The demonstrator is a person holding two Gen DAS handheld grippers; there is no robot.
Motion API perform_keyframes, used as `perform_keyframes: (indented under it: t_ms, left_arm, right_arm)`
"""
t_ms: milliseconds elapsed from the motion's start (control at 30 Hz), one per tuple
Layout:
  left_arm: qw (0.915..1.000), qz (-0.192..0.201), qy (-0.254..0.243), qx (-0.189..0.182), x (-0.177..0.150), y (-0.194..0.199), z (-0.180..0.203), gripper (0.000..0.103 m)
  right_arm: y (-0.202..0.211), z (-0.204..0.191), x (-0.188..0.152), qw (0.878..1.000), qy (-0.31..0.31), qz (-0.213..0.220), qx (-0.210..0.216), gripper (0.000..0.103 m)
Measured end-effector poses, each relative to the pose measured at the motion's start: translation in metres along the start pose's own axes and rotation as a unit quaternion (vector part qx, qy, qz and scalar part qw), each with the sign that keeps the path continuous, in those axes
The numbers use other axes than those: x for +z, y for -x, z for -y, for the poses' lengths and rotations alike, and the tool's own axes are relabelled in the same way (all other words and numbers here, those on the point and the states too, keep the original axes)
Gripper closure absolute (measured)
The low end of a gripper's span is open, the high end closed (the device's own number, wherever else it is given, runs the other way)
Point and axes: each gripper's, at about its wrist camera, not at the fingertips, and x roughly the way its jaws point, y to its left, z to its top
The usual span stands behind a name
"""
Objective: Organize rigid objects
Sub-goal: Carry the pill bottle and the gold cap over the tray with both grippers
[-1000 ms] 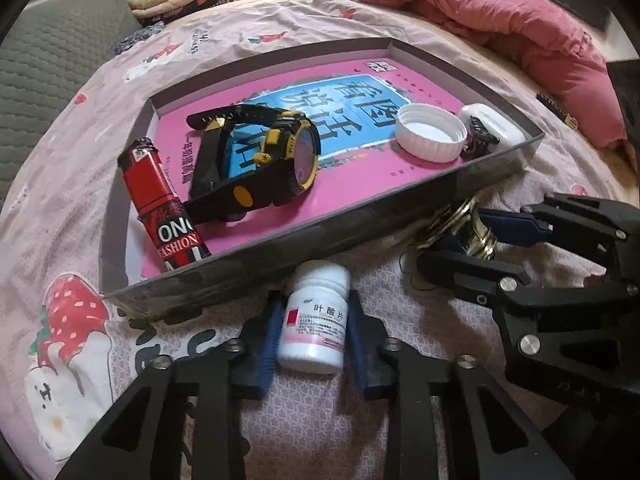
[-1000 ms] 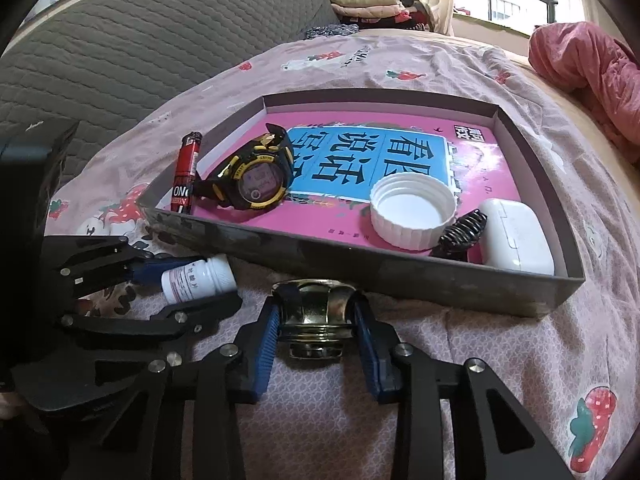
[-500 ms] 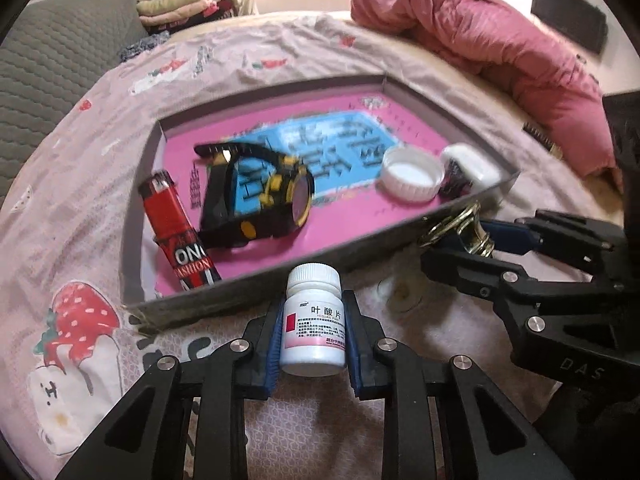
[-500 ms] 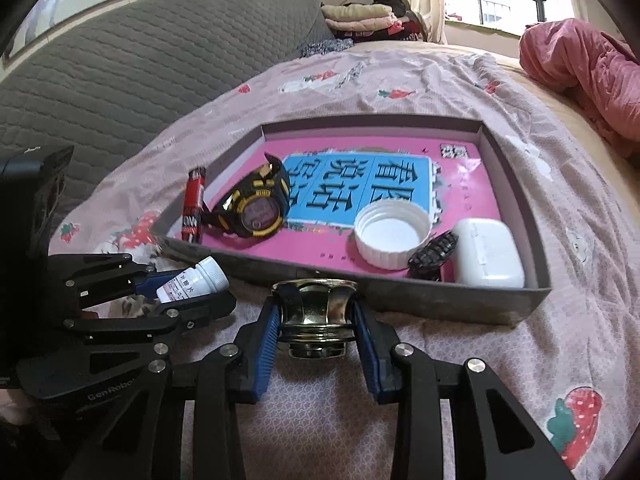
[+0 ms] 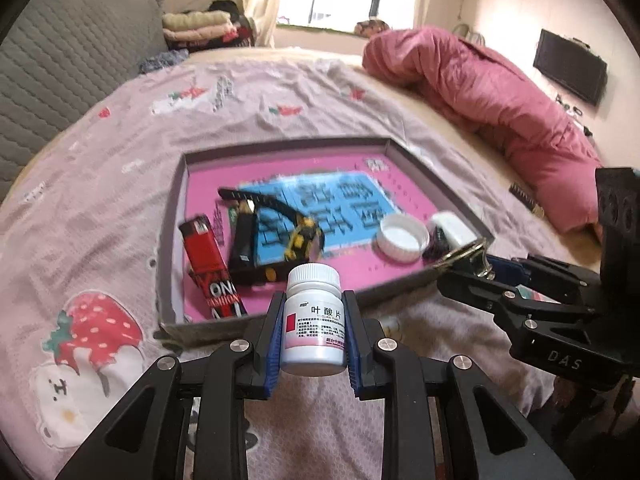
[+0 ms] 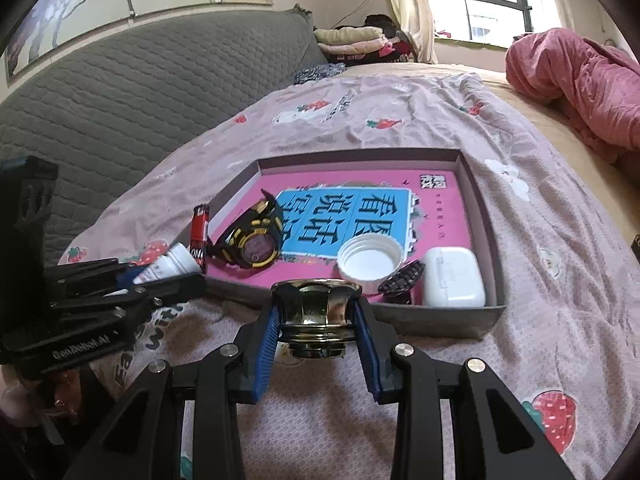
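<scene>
My left gripper (image 5: pixel 313 334) is shut on a white pill bottle (image 5: pixel 314 316) and holds it above the bed, just in front of the grey tray (image 5: pixel 170 240). My right gripper (image 6: pixel 316 320) is shut on a shiny brass-coloured metal piece (image 6: pixel 316 320), lifted near the tray's (image 6: pixel 440 320) front wall. In the tray lie a red lighter (image 5: pixel 208 264), a black and yellow watch (image 6: pixel 252 244), a white cap (image 6: pixel 370 258), a black hair clip (image 6: pixel 402 280) and a white earbud case (image 6: pixel 452 276). The bottle also shows in the right wrist view (image 6: pixel 168 268).
The tray rests on a pink strawberry-print bedsheet (image 6: pixel 560 320). A pink quilt (image 5: pixel 500 92) is heaped at the far right. A grey padded headboard (image 6: pixel 140 92) runs along the left. Folded clothes (image 6: pixel 352 40) lie by the window.
Both grippers have risen off the sheet with their objects held. The tray now looks farther and lower in both views.
</scene>
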Motion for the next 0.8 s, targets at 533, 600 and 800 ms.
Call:
perform_keyframes:
  t_ms: [533,600,800]
  left_arm:
    - [0.9995,0.03,0.001,0.007,0.011,-0.006,-0.003,0.077]
    - [0.9995,0.029,0.002,0.012,0.012,-0.009,-0.003,0.077]
    - [0.9993,0.03,0.006,0.02,0.017,-0.016,-0.006,0.077]
  right_arm:
    - [0.019,0.017,0.022,0.996,-0.015,0.076,-0.039,0.066]
    - [0.017,0.02,0.023,0.996,-0.019,0.075,-0.045,0.066]
    - [0.007,0.025,0.026,0.996,-0.027,0.071,-0.048,0.066]
